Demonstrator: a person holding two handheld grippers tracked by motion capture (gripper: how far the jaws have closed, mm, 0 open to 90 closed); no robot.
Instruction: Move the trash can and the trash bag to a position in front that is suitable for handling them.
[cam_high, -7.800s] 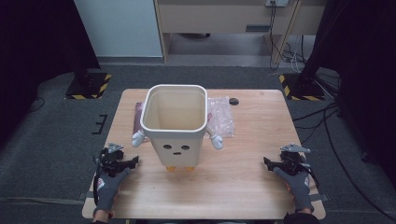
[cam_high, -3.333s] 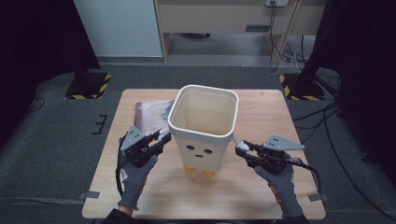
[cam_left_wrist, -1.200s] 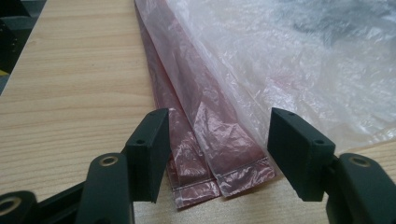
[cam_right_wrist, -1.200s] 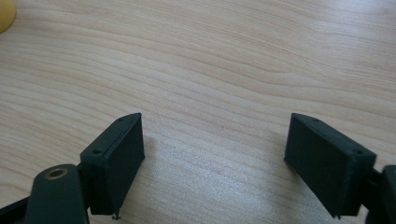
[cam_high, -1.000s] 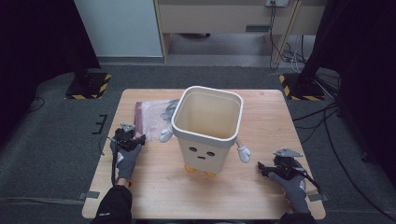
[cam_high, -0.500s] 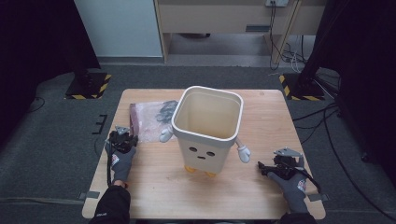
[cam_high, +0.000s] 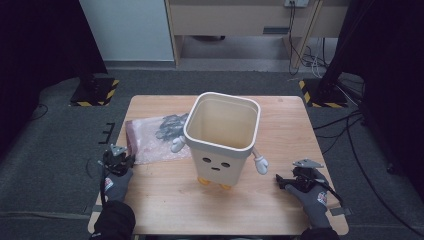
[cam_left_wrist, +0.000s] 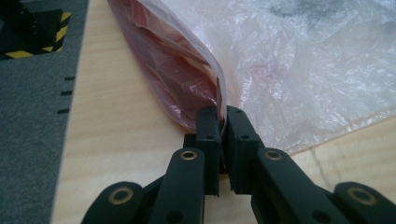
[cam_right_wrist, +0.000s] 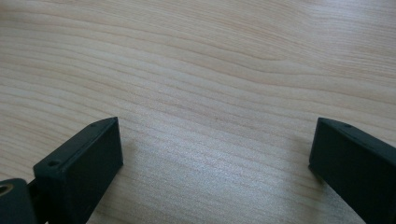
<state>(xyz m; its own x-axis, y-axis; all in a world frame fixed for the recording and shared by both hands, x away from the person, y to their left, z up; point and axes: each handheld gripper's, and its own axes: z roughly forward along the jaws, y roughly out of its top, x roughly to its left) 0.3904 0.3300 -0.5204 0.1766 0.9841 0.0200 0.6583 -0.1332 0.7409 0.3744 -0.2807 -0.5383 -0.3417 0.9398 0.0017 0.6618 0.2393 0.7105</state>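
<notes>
A cream waste bin (cam_high: 222, 135) with a face, small arms and orange feet stands upright in the middle of the wooden table (cam_high: 165, 200). Left of it lies a thin pinkish plastic bag (cam_high: 147, 142) with a dark grey patch (cam_high: 170, 125). My left gripper (cam_high: 116, 159) sits at the bag's near left corner. In the left gripper view it (cam_left_wrist: 223, 114) has just been closing and is shut on the edge of the bag (cam_left_wrist: 303, 70). My right gripper (cam_high: 282, 180) rests low at the front right; its jaws (cam_right_wrist: 210, 140) have just been opening and stand wide with nothing between them.
The table's left edge (cam_left_wrist: 79, 93) runs close beside my left gripper, with grey carpet (cam_left_wrist: 32, 116) beyond it. Yellow-black striped stand bases (cam_high: 95, 90) sit on the floor at the far left and far right. A wooden cabinet (cam_high: 240, 15) stands behind the table.
My left gripper has moved left toward the table's edge and closed on the bag's corner, and the bag has stretched leftward with it. The right hand has stayed in place.
</notes>
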